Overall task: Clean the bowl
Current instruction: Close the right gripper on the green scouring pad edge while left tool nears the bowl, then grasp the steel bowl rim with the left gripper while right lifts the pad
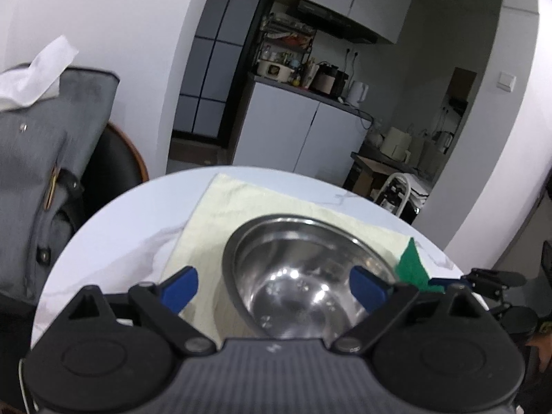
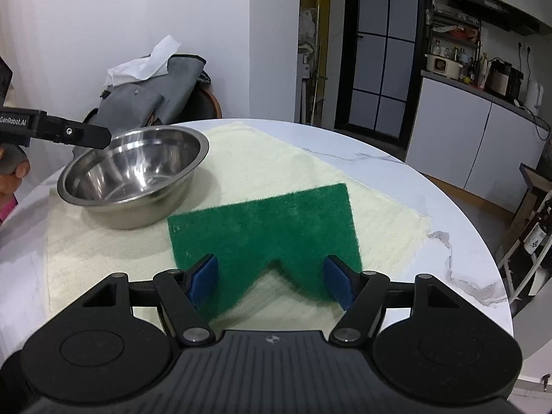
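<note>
A: Where's the bowl (image 2: 132, 176)?

B: Steel, upright, on the cream cloth (image 2: 276, 172) that covers the round white table (image 2: 459, 241). Left of centre in the right wrist view, lower centre in the left wrist view.

A: Left tool (image 1: 274, 288)?

B: Jaws spread wide, straddling the bowl's near rim. One blue fingertip (image 1: 181, 291) sits outside the rim over the cloth, the other shows against the inside of the bowl, right side. Neither pad is pressing on the metal as far as I can see. Nothing held.

A: Right tool (image 2: 272, 281)?

B: Roughly two-thirds open, low over the green scouring pad (image 2: 269, 227). The pad lies flat on the cloth, lower centre of frame, just right of the bowl and apart from it. Its near edge runs in between the blue fingertips (image 2: 203, 279). (Contact there is hard to judge, that edge is blurred.) Reads as not gripped.

A: Anything else?

B: Left tool's black finger enters the right wrist view from the left edge, reaching to the bowl's far-left rim, with part of a hand (image 2: 12, 172) behind it. Grey bag (image 2: 155, 93) with white paper on top, upper left beyond the table. Kitchen counter with appliances at upper right.
</note>
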The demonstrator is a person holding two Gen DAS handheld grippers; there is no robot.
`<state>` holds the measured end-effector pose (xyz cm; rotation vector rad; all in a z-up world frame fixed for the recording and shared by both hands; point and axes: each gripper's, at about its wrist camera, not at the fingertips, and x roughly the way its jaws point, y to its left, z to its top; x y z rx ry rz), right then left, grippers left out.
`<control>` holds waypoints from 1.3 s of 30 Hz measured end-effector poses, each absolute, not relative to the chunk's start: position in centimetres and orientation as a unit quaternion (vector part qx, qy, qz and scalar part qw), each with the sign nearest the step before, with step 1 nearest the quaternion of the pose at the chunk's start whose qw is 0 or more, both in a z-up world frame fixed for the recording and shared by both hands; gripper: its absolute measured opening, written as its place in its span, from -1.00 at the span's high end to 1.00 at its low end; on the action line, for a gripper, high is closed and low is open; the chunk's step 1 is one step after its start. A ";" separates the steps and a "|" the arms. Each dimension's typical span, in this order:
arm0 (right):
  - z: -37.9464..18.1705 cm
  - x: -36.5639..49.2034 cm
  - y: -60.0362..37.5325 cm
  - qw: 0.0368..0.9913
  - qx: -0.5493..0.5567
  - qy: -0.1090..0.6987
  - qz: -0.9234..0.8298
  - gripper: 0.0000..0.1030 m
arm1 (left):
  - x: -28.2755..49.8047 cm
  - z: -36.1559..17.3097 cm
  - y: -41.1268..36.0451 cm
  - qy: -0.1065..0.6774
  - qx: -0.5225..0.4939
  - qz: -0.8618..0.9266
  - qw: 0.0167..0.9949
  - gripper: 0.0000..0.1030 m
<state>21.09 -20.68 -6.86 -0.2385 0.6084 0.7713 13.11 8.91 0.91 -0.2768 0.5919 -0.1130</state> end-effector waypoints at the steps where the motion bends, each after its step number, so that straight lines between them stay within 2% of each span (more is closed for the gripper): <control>1: -6.9 21.0 -20.6 0.874 -0.117 0.291 0.372 -0.29 | 13.1 0.8 8.9 0.292 -0.135 -0.057 0.945 -0.85; 3: -7.1 20.9 -20.3 0.871 -0.122 0.289 0.377 -0.14 | 12.9 0.8 8.9 0.289 -0.134 -0.058 0.946 -0.85; 5: -7.1 21.0 -20.3 0.870 -0.120 0.290 0.380 0.24 | 12.7 1.0 8.9 0.285 -0.136 -0.062 0.947 -0.86; 7: -7.0 21.1 -20.4 0.872 -0.119 0.290 0.376 0.54 | 12.6 0.9 8.9 0.285 -0.136 -0.065 0.947 -0.86; 11: -6.9 21.4 -20.7 0.872 -0.111 0.293 0.376 0.82 | 12.5 0.8 8.8 0.288 -0.136 -0.068 0.946 -0.86; 14: -6.5 21.2 -20.7 0.876 -0.114 0.283 0.373 0.86 | 12.6 0.8 9.0 0.288 -0.142 -0.069 0.945 -0.84; 19: -4.9 20.7 -21.0 0.886 -0.104 0.260 0.369 0.86 | 12.7 0.9 9.1 0.300 -0.149 -0.061 0.940 -0.35; 23: -3.3 20.1 -20.9 0.890 -0.091 0.240 0.376 0.86 | 12.9 0.5 9.3 0.313 -0.155 -0.053 0.936 -0.21; 25: -2.6 19.6 -20.7 0.890 -0.088 0.231 0.383 0.86 | 12.9 0.3 9.3 0.318 -0.160 -0.052 0.933 -0.08; 29: -1.8 18.7 -19.9 0.882 -0.081 0.221 0.407 0.86 | 12.6 0.3 9.6 0.318 -0.162 -0.041 0.933 0.02; 30: -1.6 18.4 -19.6 0.879 -0.081 0.220 0.415 0.86 | 12.5 0.4 9.6 0.316 -0.162 -0.039 0.934 0.13; 31: -1.5 18.1 -19.4 0.877 -0.083 0.218 0.420 0.86 | 12.5 0.5 9.6 0.315 -0.162 -0.037 0.934 0.33; 34: -1.3 17.5 -18.5 0.870 -0.093 0.215 0.434 0.86 | 12.5 0.7 9.6 0.311 -0.161 -0.028 0.936 0.62; 39: -1.3 16.9 -17.4 0.860 -0.100 0.215 0.451 0.86 | 12.3 1.5 9.2 0.296 -0.156 -0.026 0.942 0.70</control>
